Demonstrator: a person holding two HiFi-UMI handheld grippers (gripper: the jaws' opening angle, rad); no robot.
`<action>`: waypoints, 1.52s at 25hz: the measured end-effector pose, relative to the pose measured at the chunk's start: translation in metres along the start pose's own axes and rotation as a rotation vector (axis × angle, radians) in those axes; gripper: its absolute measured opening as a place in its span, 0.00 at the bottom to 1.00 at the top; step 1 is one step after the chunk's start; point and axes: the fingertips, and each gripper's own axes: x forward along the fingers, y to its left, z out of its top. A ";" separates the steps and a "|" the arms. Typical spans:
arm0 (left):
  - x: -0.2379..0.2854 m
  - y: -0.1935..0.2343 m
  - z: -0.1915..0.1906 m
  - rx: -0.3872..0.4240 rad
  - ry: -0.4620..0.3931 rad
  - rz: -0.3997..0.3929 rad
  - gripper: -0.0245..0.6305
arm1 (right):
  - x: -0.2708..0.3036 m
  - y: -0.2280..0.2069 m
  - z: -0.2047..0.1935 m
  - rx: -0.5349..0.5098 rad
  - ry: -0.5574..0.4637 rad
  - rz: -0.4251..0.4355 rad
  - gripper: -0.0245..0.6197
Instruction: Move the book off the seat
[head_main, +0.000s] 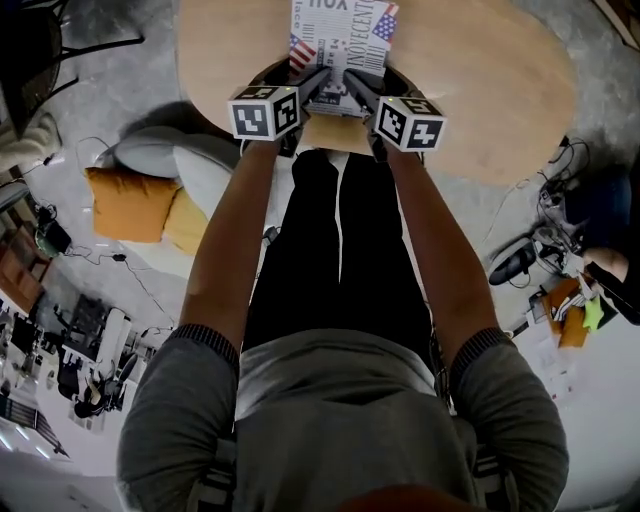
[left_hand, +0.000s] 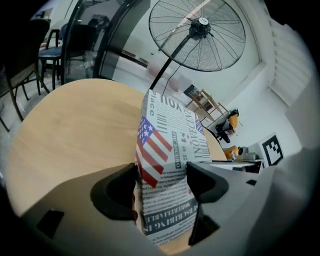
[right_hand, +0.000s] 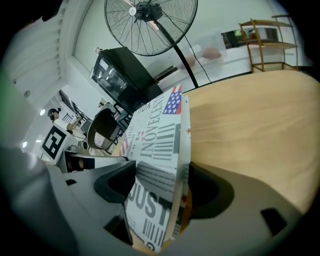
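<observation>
The book (head_main: 340, 40) has a white newsprint cover with American flags. It lies over the near edge of the round wooden table (head_main: 480, 80), its near end past the edge above a dark round seat (head_main: 268, 72). My left gripper (head_main: 318, 88) grips its near left corner and my right gripper (head_main: 356, 88) its near right corner. In the left gripper view the book (left_hand: 167, 165) stands clamped between the jaws of the left gripper (left_hand: 161, 187). In the right gripper view the book (right_hand: 155, 165) is pinched edge-on by the right gripper (right_hand: 161, 189).
A large standing fan (left_hand: 200, 35) rises beyond the table. On the floor to the left lie orange and white cushions (head_main: 150, 195). Cables and bags (head_main: 570, 270) sit on the floor at the right. The person's legs (head_main: 340, 250) are below the grippers.
</observation>
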 end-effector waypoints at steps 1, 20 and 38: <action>0.001 0.002 -0.001 -0.019 -0.002 0.004 0.56 | 0.001 -0.001 0.000 0.005 0.004 -0.003 0.56; -0.049 -0.019 0.022 0.044 -0.079 0.051 0.55 | -0.057 0.010 0.024 -0.069 -0.051 -0.129 0.60; -0.274 -0.168 0.111 0.376 -0.252 -0.093 0.41 | -0.269 0.208 0.097 -0.291 -0.369 0.026 0.51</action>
